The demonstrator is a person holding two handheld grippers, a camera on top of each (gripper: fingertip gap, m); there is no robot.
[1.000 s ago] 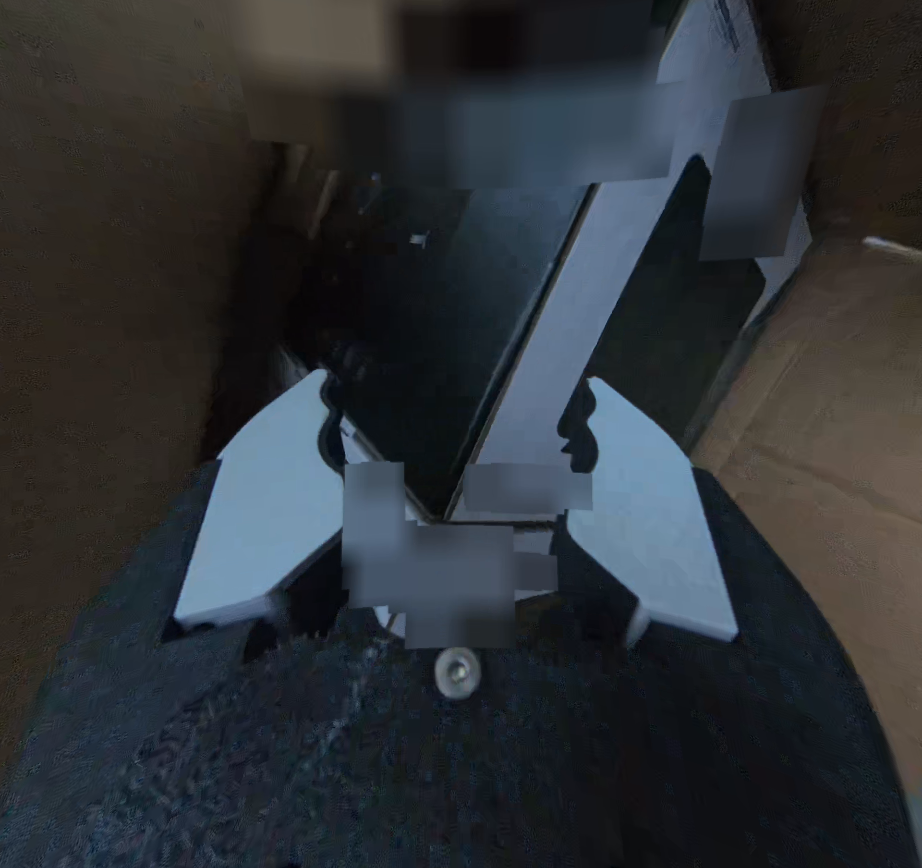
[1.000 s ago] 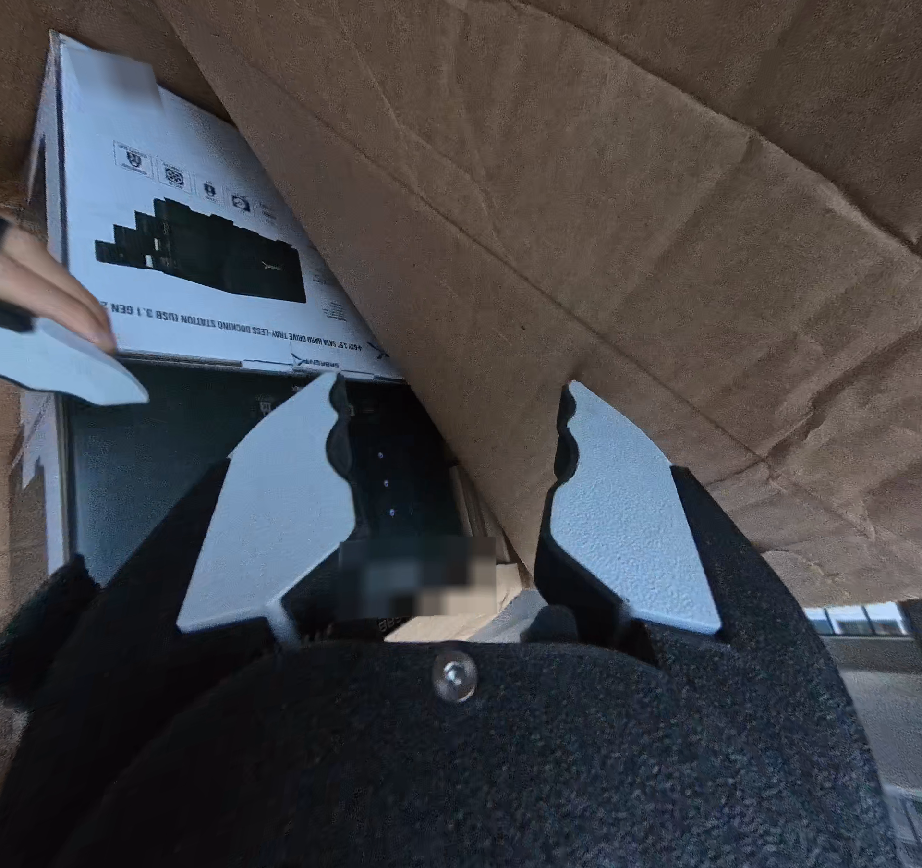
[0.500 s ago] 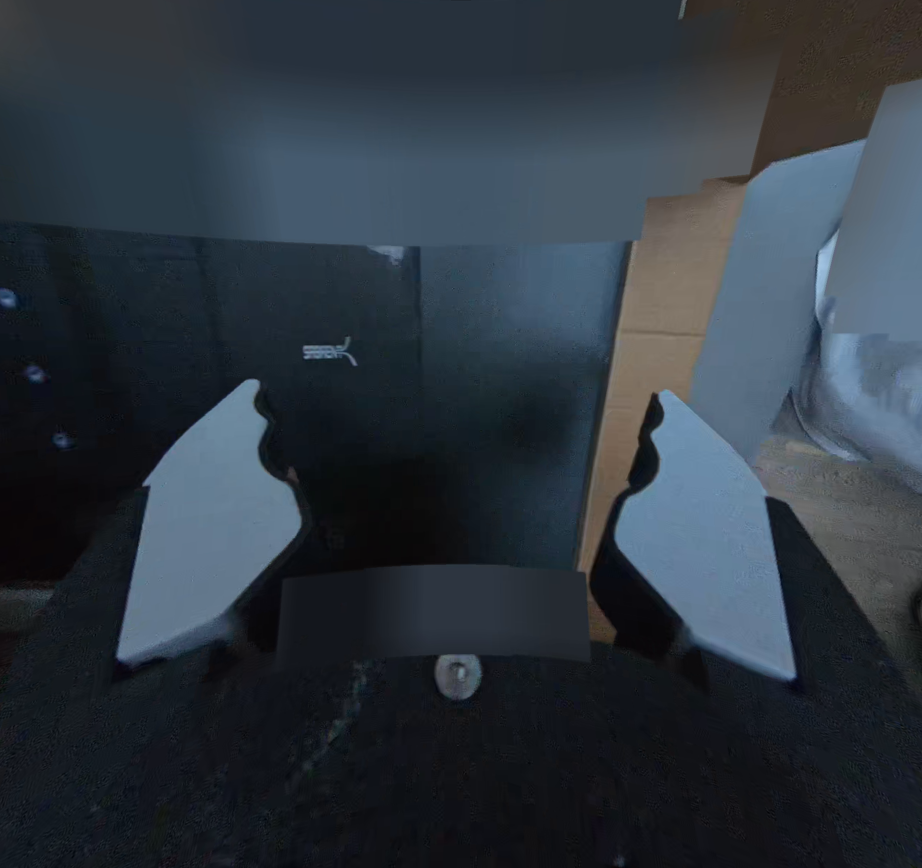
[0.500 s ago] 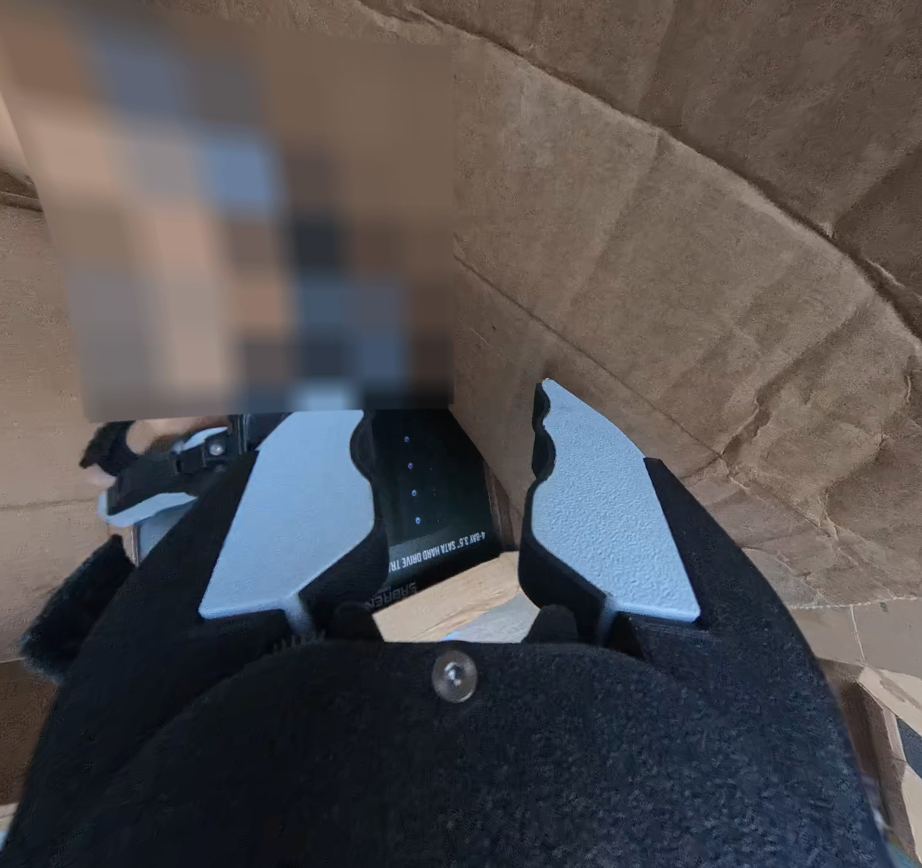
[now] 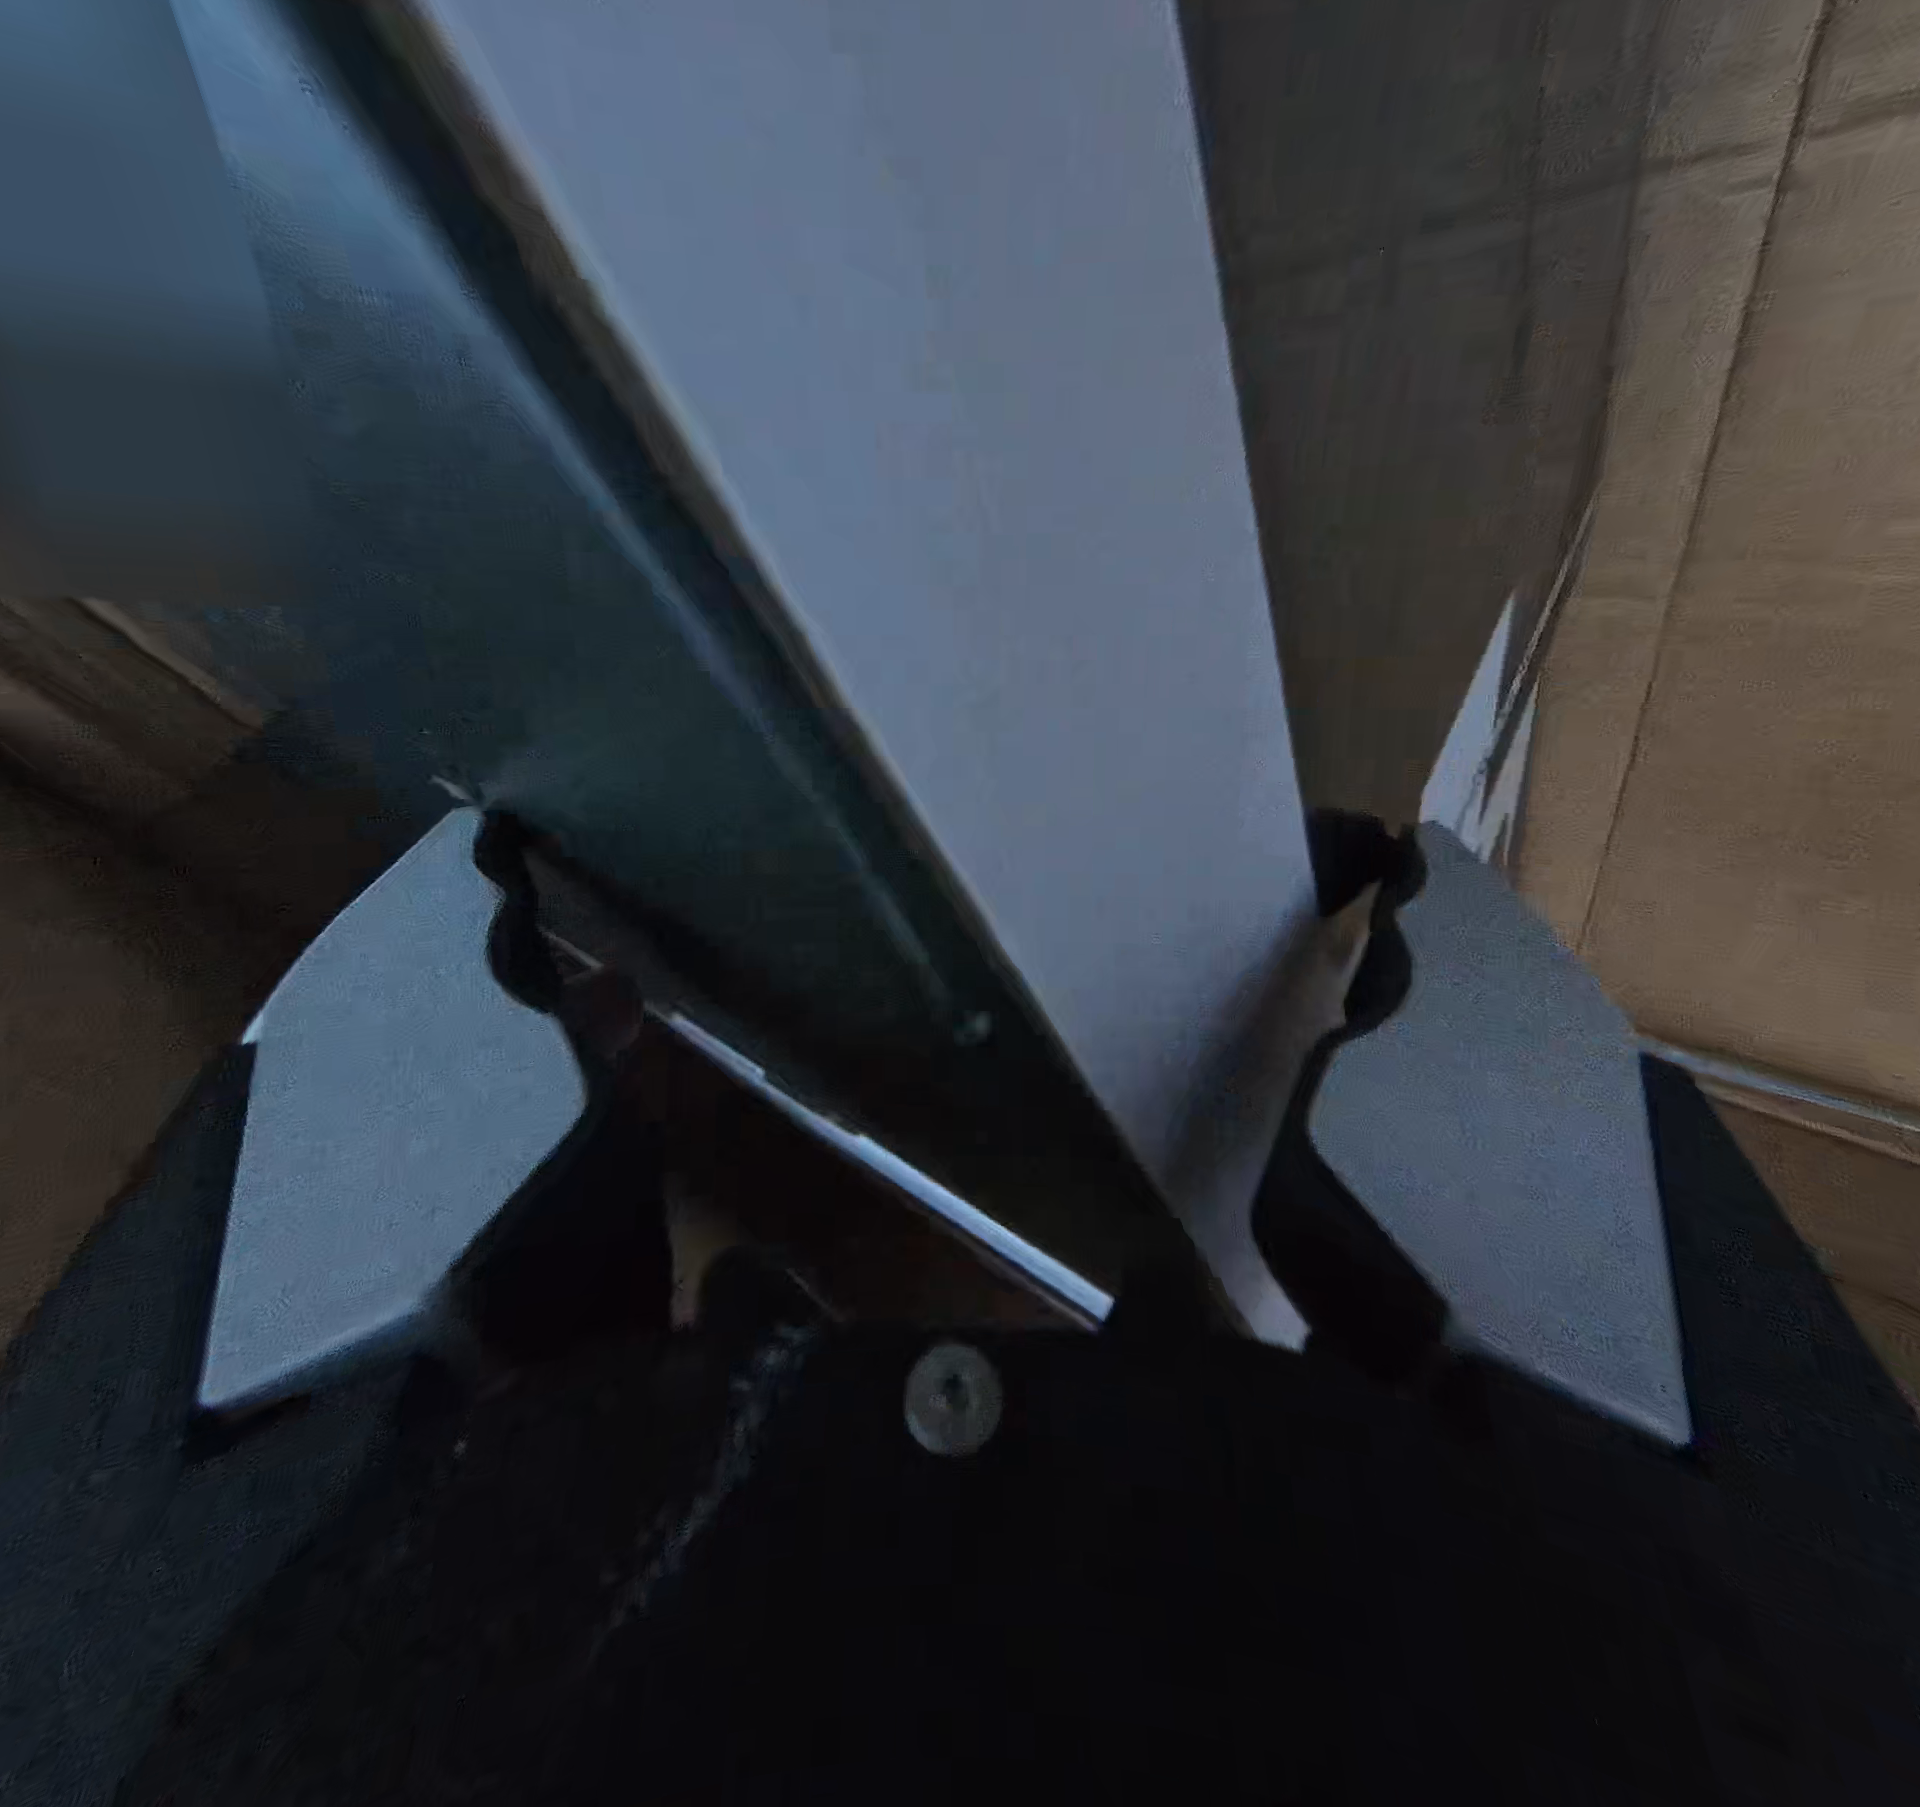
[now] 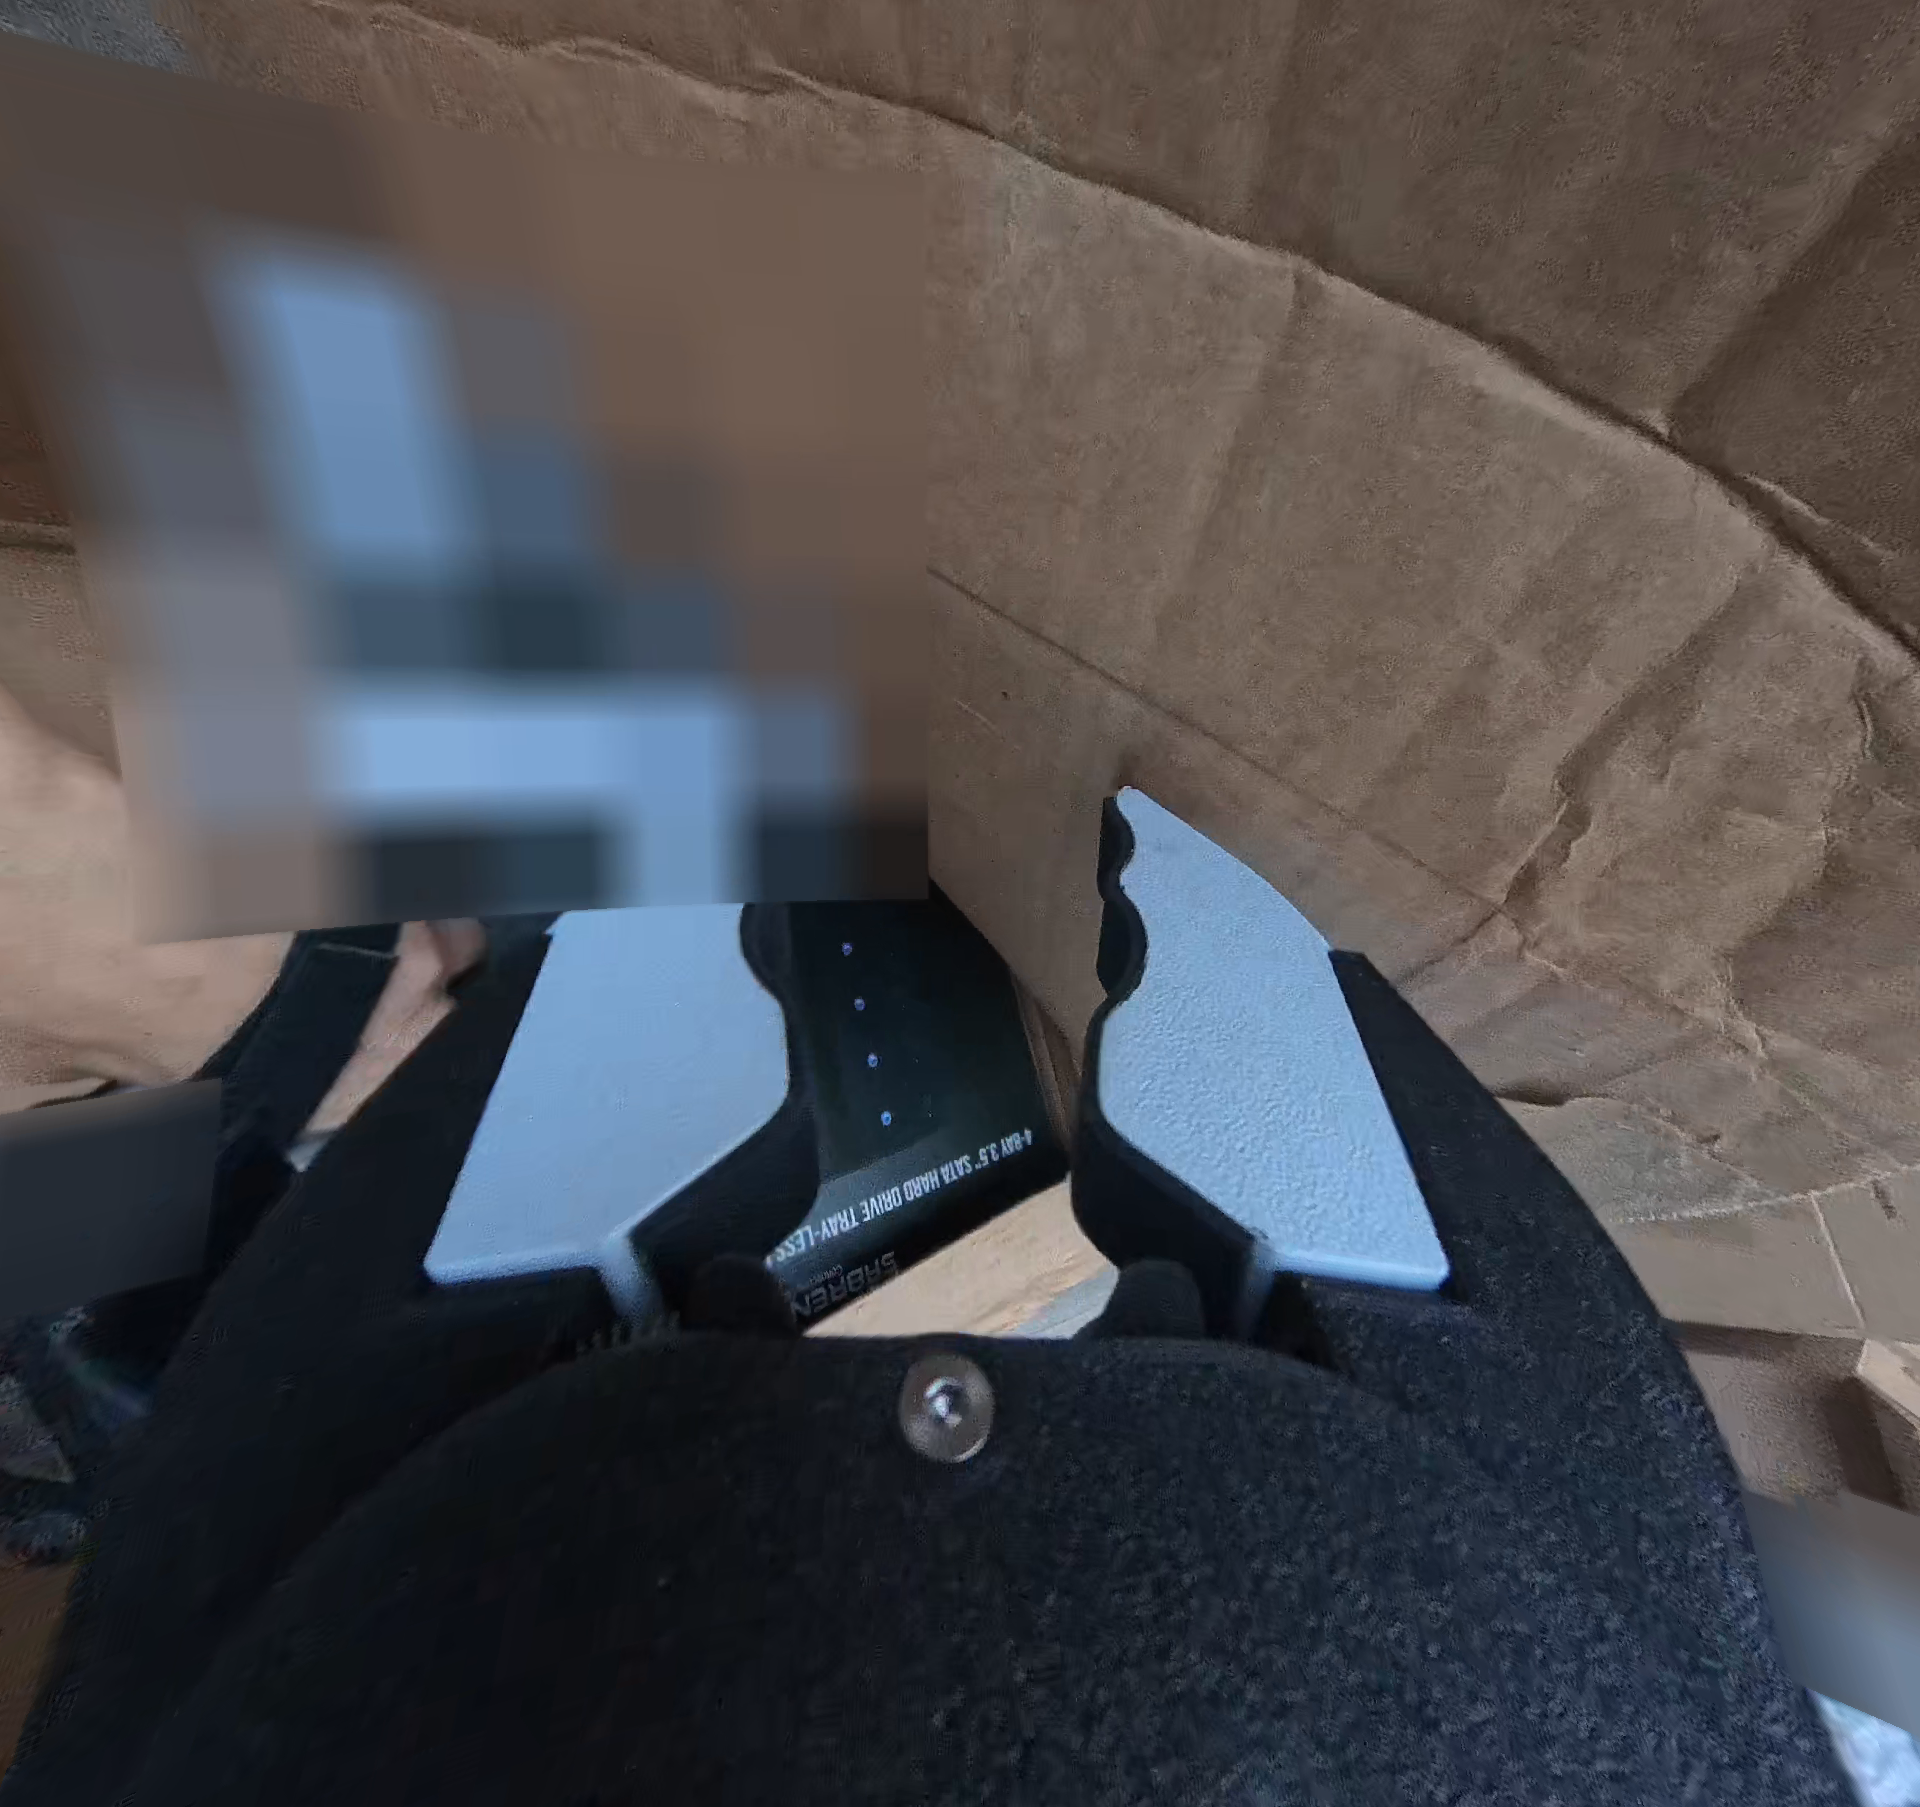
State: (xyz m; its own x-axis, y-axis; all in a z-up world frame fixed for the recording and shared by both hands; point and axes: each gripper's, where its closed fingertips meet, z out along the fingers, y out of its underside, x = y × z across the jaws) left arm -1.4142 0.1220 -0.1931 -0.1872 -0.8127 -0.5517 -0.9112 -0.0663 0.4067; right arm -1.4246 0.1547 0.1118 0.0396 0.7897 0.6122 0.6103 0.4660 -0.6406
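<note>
the left tool (image 5: 935, 926) was clamped across the corner of a black-and-white printed cardboard product box (image 5: 914, 427), one finger on its dark face, the other on the white face, the box's long axis running straight away from the tool. the right tool (image 6: 940, 1019) stood part open around the same box's black printed end (image 6: 914, 1071), its left finger about touching it, the right finger close against the wall of a big brown corrugated carton (image 6: 1455, 531). no contact there that i could confirm. left was the holding side.
</note>
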